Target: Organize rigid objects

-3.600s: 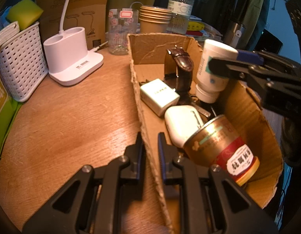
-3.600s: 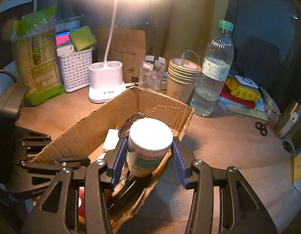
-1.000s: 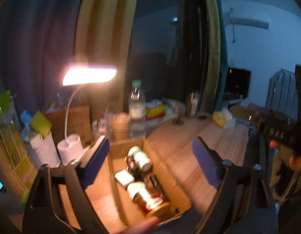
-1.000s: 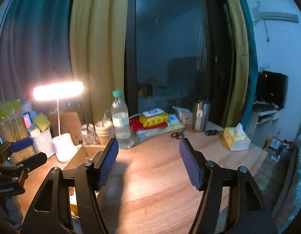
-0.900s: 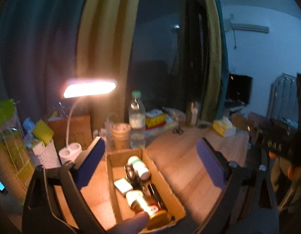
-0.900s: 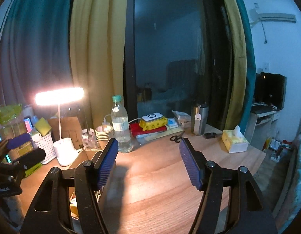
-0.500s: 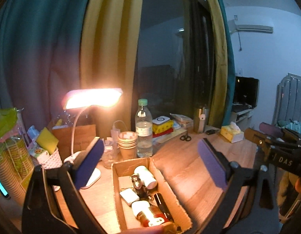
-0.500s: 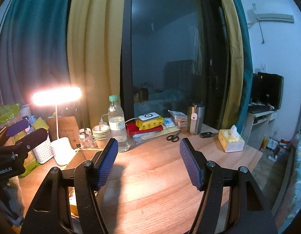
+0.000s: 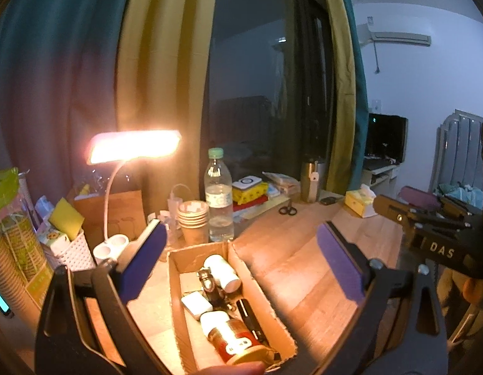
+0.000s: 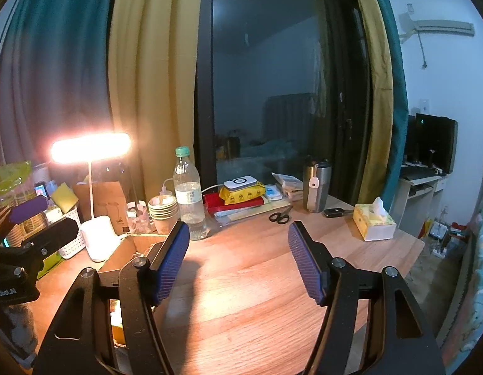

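Blue-padded left tongs (image 9: 241, 265) held apart, empty, above the open brown cardboard box (image 9: 266, 304) on the wooden tabletop (image 9: 304, 268). Right tongs (image 10: 238, 257) likewise apart, empty. Box holds: one white pill bottle (image 9: 222, 268), one red-labelled gold tin (image 9: 238, 340), one white charger block (image 9: 196, 304), one dark-strapped watch (image 9: 211, 287). Behind the box: one clear water bottle (image 9: 218, 200), one stack of paper cups (image 9: 194, 220).

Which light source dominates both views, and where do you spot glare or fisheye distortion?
Left wrist view: the desk lamp blows out to glare and lights the cardboard box warmly; curtains bow at the edges. Right wrist view: the same lamp flares, leaving the window dark.
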